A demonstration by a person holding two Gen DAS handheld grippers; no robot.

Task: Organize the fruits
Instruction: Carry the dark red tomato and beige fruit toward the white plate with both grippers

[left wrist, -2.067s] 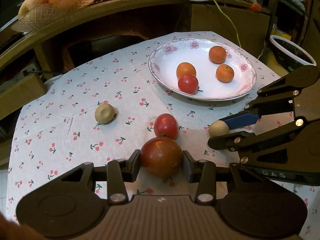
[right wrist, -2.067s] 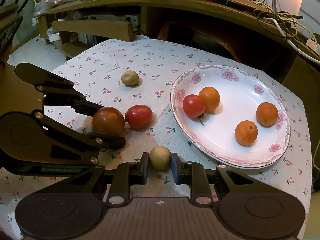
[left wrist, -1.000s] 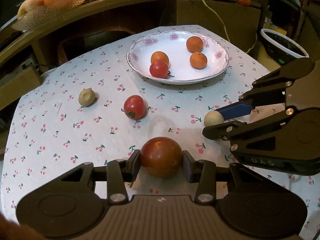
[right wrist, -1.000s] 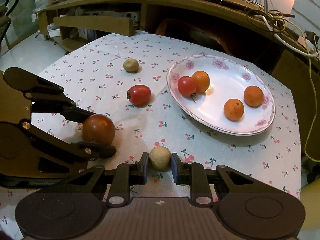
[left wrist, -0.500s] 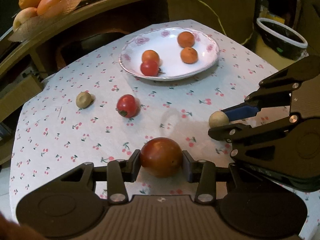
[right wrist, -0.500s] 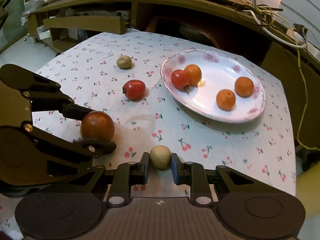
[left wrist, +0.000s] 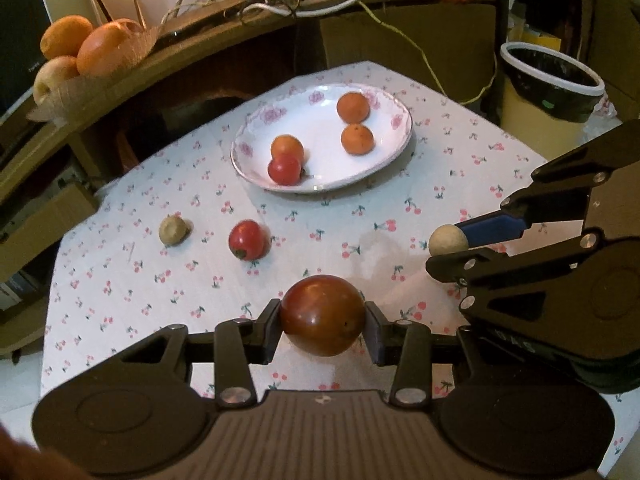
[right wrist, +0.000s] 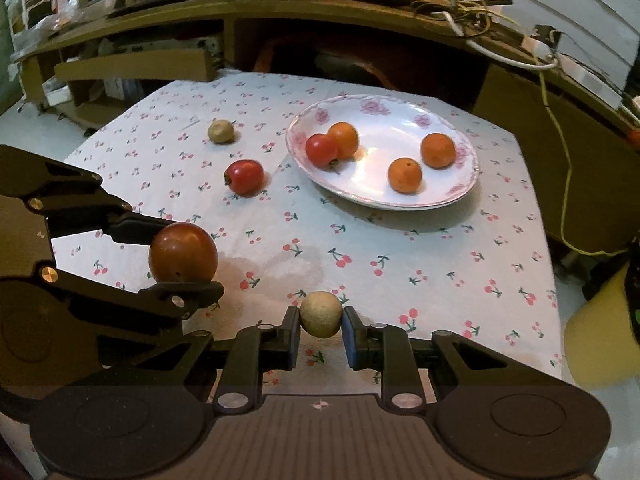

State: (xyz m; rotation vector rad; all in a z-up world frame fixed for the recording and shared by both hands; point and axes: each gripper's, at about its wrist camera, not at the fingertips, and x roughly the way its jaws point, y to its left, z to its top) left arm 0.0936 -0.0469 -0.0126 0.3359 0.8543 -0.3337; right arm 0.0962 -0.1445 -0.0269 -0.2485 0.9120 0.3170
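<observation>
My left gripper (left wrist: 322, 326) is shut on a large dark red tomato (left wrist: 322, 314), held above the near part of the table; the tomato also shows in the right wrist view (right wrist: 183, 253). My right gripper (right wrist: 321, 328) is shut on a small beige round fruit (right wrist: 321, 314), also seen from the left wrist view (left wrist: 448, 240). A white flowered plate (left wrist: 384, 160) at the far side holds three orange fruits and a red tomato (left wrist: 284, 169). A red tomato (left wrist: 247, 240) and a second beige fruit (left wrist: 173, 231) lie on the cloth.
The table has a white cherry-print cloth (right wrist: 400, 264). A wooden shelf (left wrist: 160, 60) behind it carries a basket of oranges (left wrist: 80, 48) and cables. A bin with a black liner (left wrist: 552, 84) stands at the right.
Both grippers have lifted and pulled back from the plate, each still holding its fruit. The plate and loose fruits have not moved on the table.
</observation>
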